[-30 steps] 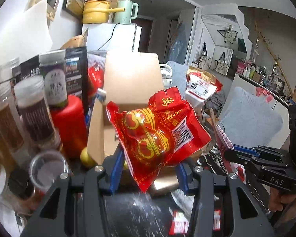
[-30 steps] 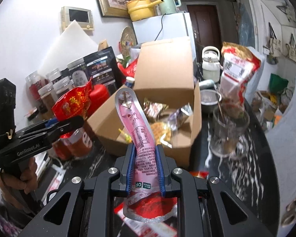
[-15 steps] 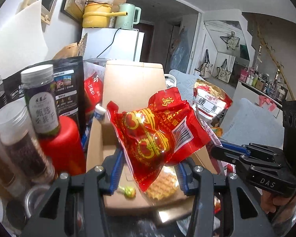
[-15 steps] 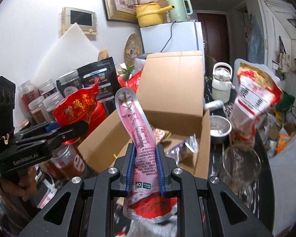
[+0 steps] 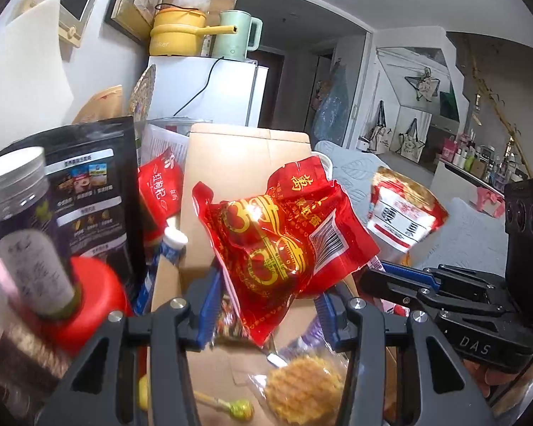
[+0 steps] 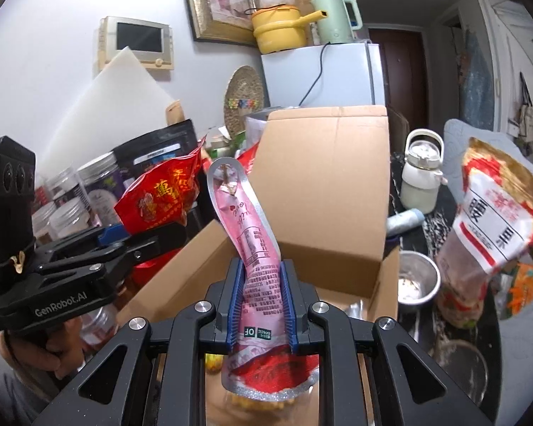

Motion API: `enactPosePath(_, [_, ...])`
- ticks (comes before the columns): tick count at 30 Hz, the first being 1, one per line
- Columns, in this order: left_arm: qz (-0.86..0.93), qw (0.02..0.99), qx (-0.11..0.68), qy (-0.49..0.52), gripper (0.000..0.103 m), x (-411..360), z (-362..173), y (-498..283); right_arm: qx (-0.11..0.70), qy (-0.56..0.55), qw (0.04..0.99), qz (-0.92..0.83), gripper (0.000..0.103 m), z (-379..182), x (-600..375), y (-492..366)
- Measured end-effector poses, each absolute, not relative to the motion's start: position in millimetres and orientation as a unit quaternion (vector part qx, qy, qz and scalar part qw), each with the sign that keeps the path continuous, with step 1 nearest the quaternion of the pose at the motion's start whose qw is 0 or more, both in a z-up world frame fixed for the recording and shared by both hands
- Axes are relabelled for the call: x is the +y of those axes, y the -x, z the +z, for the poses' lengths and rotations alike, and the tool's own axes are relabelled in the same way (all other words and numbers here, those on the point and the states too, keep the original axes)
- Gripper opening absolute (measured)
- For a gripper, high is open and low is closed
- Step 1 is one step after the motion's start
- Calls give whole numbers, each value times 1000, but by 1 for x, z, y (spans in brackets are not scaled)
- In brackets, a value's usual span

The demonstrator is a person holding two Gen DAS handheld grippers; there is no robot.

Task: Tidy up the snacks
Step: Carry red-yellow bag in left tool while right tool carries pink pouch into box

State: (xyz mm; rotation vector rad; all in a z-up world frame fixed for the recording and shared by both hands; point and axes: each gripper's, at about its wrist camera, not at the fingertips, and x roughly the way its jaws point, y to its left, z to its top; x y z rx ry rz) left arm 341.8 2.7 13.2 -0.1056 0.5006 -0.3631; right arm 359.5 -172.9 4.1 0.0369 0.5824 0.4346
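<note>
A: The left tool (image 5: 266,305) is seen clamped on a red snack packet (image 5: 284,245), which is gripped by its lower edge and held up above the open cardboard box (image 5: 245,163).

B: And the right tool (image 6: 261,305)?

A: Its blue pads (image 6: 235,305) are pressed narrowly against a pink sachet (image 6: 256,248). The sachet is held upright, its silver top curling to the left, and it is poised over the near rim of the same box.

B: What is found inside the box?

A: In the left wrist view, a wrapped waffle (image 5: 303,387) and a lollipop (image 5: 240,408) are seen lying on the box floor, below the red packet.

B: The surroundings?

A: Clear jars (image 5: 14,191), a black pouch (image 5: 92,191) and a red canister (image 5: 96,301) are ranged to the left of the box. A red-and-white bag (image 6: 494,227) is stood to its right on the dark desk (image 6: 426,227), with a steel cup (image 6: 417,280) just beside the box wall and a white kettle (image 6: 423,177) farther back.

B: The hands?

A: A hand (image 6: 53,340) is seen wrapped round the left tool's grip.
</note>
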Motion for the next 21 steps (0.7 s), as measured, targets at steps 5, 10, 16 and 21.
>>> enactPosePath(5, [-159,953,254,40,47,1,6,-365,281,-27,936,211,20,4,-172,-381])
enactPosePath(10, [-160,945,283,35,47,-3,-15,-380,302,-35,930,208,20,-7,-171,-398])
enactPosePath(16, [-157,933,323,29,47,-11,-39,-396,347,-39,915,202,21,-30,-170,-410])
enactPosePath(21, [-148,925,349,15,47,-18,-53,-404,365,-41,911,189,21,-39,-174,-414])
